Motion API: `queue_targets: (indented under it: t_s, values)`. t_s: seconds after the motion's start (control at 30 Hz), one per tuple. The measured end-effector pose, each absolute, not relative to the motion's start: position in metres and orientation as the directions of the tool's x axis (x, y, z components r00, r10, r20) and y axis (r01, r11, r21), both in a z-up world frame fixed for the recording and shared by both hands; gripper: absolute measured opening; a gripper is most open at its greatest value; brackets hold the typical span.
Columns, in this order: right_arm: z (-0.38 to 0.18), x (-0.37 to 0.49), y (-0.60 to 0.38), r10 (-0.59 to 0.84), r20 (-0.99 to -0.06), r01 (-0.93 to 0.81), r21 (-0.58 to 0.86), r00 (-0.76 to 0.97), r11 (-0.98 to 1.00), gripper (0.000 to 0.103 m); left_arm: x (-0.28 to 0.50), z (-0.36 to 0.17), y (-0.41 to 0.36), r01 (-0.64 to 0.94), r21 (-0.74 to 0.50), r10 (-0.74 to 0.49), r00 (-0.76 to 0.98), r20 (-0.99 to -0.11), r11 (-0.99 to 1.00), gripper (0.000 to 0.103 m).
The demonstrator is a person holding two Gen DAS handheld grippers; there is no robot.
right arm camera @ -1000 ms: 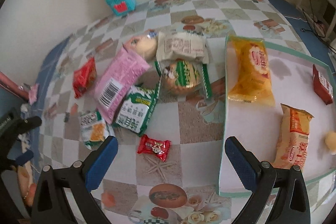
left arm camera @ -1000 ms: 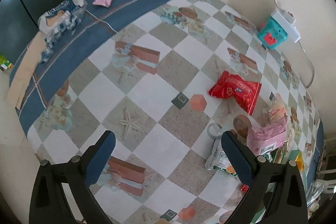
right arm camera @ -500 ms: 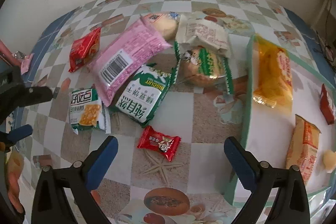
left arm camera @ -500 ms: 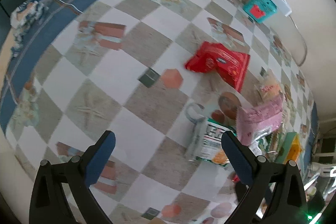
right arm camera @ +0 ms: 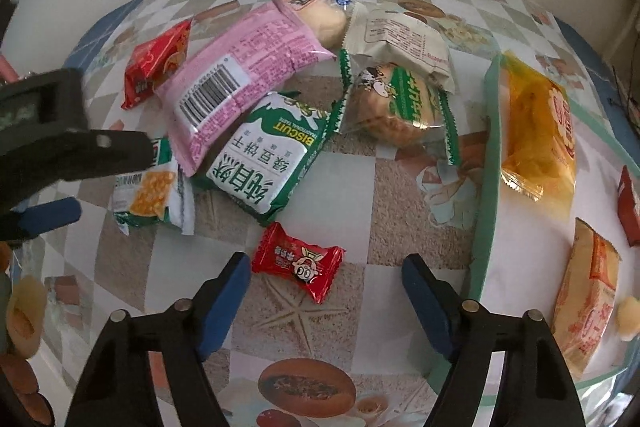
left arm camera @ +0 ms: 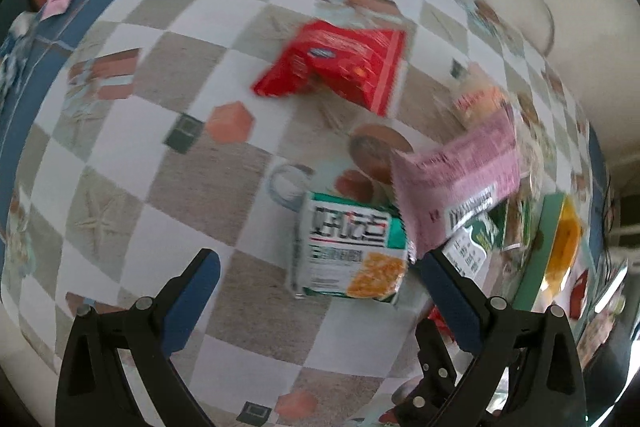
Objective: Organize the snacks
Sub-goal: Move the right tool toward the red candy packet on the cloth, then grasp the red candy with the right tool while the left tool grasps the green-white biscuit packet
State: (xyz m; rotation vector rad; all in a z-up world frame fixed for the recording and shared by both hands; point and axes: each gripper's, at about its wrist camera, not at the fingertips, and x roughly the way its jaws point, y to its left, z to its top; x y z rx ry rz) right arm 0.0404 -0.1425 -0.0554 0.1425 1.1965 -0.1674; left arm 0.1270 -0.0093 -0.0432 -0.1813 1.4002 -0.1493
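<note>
A checkered tablecloth-covered table (right arm camera: 384,187) carries a white tray with a green rim (right arm camera: 482,187) holding a yellow clear-wrapped cake (right arm camera: 538,131), an orange wafer packet (right arm camera: 586,303) and a red sachet (right arm camera: 630,205). Loose snacks lie in a heap beside it. The right gripper (right arm camera: 326,279) is closing, pads not yet touching the small red candy (right arm camera: 298,259) just ahead. The left gripper (left arm camera: 316,277) hangs spread wide by a green-white cracker packet (left arm camera: 352,251).

The green-and-white biscuit packet (right arm camera: 266,163) reads "BISCUIT", with large Chinese characters beside it. The pink packet (right arm camera: 240,75) carries a barcode; its small print is unreadable.
</note>
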Motion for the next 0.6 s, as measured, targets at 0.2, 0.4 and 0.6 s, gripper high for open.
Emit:
queue_targets:
  t_s: [0.2,0.4,0.6]
  values:
    - [-0.055,0.041,-0.139,-0.076,-0.928,0.184,-0.008,0.366,0.983,0.060,0.128,-0.053,-0.030,0.034,-0.177,-0.180,0.142,-0.973,0.984,0.101]
    - [-0.054,0.040,-0.138,-0.073,-0.922,0.169,-0.008,0.379,0.986,0.045,0.130,-0.056,-0.042,0.037,-0.158,-0.162,0.142,-0.977,0.987,0.091]
    - [-0.052,0.038,-0.145,-0.058,-0.920,0.167,0.008,0.388,0.986,0.039,0.122,-0.059,-0.047,0.035,-0.184,-0.187,0.127,-0.974,0.982,0.071]
